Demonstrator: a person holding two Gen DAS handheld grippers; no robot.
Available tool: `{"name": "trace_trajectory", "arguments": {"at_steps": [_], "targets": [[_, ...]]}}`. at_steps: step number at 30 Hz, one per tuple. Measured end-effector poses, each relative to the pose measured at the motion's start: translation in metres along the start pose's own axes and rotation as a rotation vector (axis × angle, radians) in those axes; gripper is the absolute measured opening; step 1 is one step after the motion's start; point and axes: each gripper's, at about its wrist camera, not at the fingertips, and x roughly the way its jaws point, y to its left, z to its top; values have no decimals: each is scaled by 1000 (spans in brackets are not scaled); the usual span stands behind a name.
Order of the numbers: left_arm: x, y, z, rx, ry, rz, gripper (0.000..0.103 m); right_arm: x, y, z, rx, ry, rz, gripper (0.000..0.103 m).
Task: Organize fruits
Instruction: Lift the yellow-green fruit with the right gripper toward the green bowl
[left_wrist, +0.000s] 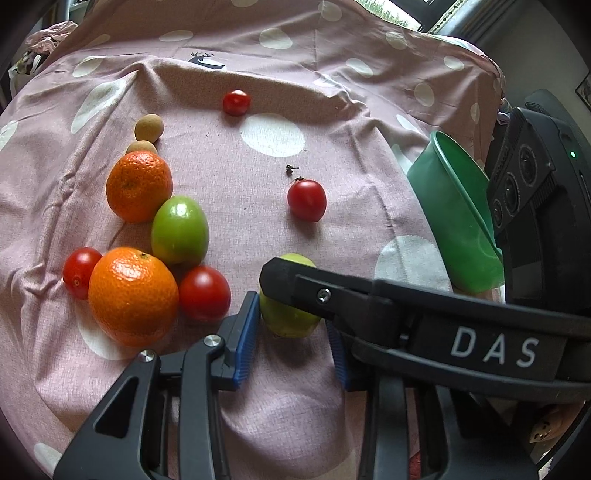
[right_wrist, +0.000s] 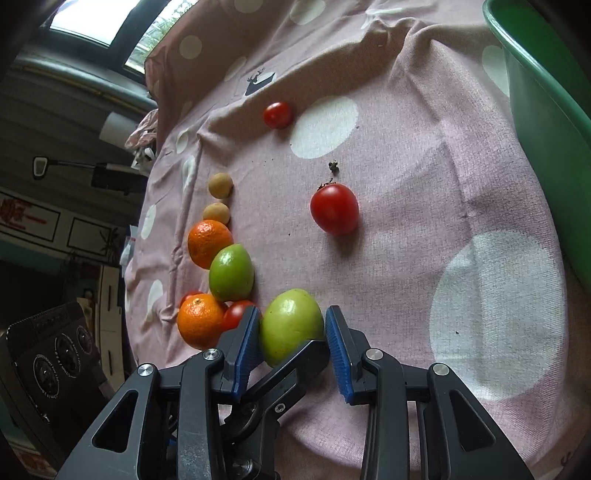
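Note:
A green fruit (left_wrist: 286, 317) (right_wrist: 291, 323) lies on the pink spotted cloth between the blue pads of both grippers. My left gripper (left_wrist: 291, 339) is open around it. My right gripper (right_wrist: 291, 350) is also open around it, its left pad touching the fruit; its black finger (left_wrist: 295, 284) crosses over the fruit in the left wrist view. To the left lie two oranges (left_wrist: 138, 186) (left_wrist: 133, 295), another green fruit (left_wrist: 179, 230), tomatoes (left_wrist: 205, 293) (left_wrist: 79, 271) and two small brown fruits (left_wrist: 148, 127). Two more tomatoes (left_wrist: 306, 201) (left_wrist: 236, 102) lie apart.
A green plastic tub (left_wrist: 458, 218) (right_wrist: 546, 110) stands at the right edge of the cloth. A small dark stem bit (left_wrist: 291, 169) lies near the middle tomato. The cloth (left_wrist: 258, 166) drops off at the far and side edges.

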Motion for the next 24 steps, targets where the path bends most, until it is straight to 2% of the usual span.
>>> {"name": "trace_trajectory", "arguments": {"at_steps": [9, 24], "targets": [[-12, -5, 0, 27, -46, -4, 34, -11, 7, -2, -36, -42, 0, 38], [-49, -35, 7, 108, -185, -14, 34, -57, 31, -7, -124, -188, 11, 38]]}}
